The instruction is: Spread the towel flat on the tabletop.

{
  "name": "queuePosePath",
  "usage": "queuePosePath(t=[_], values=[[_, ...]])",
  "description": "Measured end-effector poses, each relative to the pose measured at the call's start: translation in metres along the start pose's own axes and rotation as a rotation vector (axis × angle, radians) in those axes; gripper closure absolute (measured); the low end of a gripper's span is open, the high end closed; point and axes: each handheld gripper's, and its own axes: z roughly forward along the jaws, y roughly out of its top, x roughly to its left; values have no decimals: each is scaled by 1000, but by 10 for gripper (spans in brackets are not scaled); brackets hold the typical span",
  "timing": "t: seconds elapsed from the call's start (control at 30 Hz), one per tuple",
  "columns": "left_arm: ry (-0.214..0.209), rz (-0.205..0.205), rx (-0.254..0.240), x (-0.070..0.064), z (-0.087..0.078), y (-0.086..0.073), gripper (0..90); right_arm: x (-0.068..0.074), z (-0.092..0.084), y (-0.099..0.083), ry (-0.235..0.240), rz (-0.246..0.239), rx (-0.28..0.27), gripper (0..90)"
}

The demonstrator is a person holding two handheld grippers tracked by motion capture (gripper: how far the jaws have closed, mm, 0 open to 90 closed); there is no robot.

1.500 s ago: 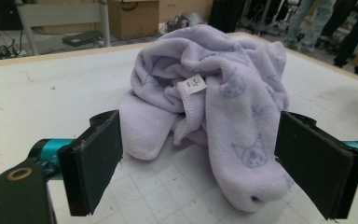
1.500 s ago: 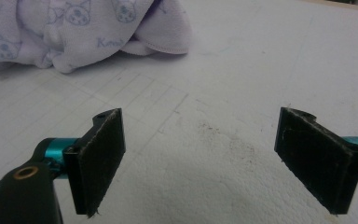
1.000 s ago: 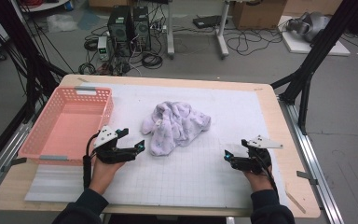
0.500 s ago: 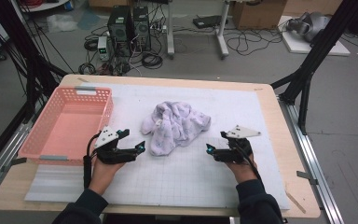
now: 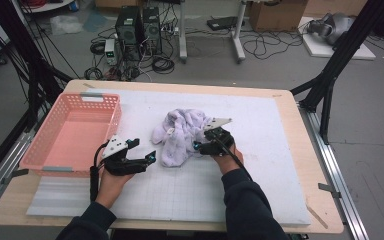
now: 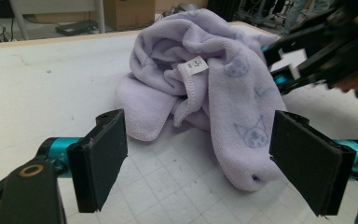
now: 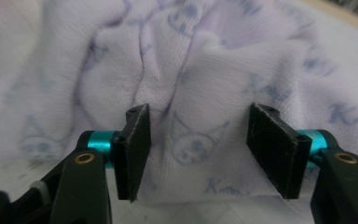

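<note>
One pink plastic mesh basket far left. Left gripper: jaws wide, empty, just short of one crumpled lilac printed fleece towel. Right gripper: jaws have been closing, half-open, a towel fold between them, pads not yet pressing.

- High view: even, diffuse overhead light, soft shadows, slightly soft detail.
- Left gripper view: bright; towel sharp, background blurred.
- Right gripper view: towel hazy, pale, out of focus.
</note>
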Motion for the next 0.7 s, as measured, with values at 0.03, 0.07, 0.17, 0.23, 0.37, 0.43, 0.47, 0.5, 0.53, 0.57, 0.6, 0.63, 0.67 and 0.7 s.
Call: queuePosePath(t=[0.03,0.07,0.17,0.23,0.37,0.43,0.47,0.5,0.53,0.57,0.6,0.63,0.67,0.7], values=[[0,1,1,0,0,0,195,0,7,-1,-6,-4,24,506],[1,0,2,0,0,0,195,0,7,-1,-6,-4,24,506],[2,-1,3,1,0,-1,198,0,10,-2,5,19,33,720],[4,-1,5,1,-1,-1,201,1,1,-1,11,22,31,776],[11,-1,4,3,-1,-1,204,-2,-17,-3,36,18,-5,784],[16,-7,-3,3,-2,-1,204,-5,-41,-7,46,4,-30,786],[16,-7,-3,3,-2,-1,205,-5,-41,-7,46,4,-30,786],[13,-12,-4,4,-2,0,206,-7,-59,-10,56,-1,-46,787],[13,-12,-4,4,-2,0,207,-8,-67,-13,69,-3,-57,787],[15,-14,-6,4,-2,0,207,-9,-75,-15,78,-4,-59,788],[16,-13,-6,4,-2,0,207,-9,-83,-19,82,-6,-66,789],[17,-14,-6,4,-2,0,208,-9,-90,-22,85,-12,-70,789],[17,-13,-8,4,-1,0,208,-9,-96,-26,86,-14,-71,790],[16,-14,-8,4,-1,0,209,-9,-102,-31,89,-13,-65,790]])
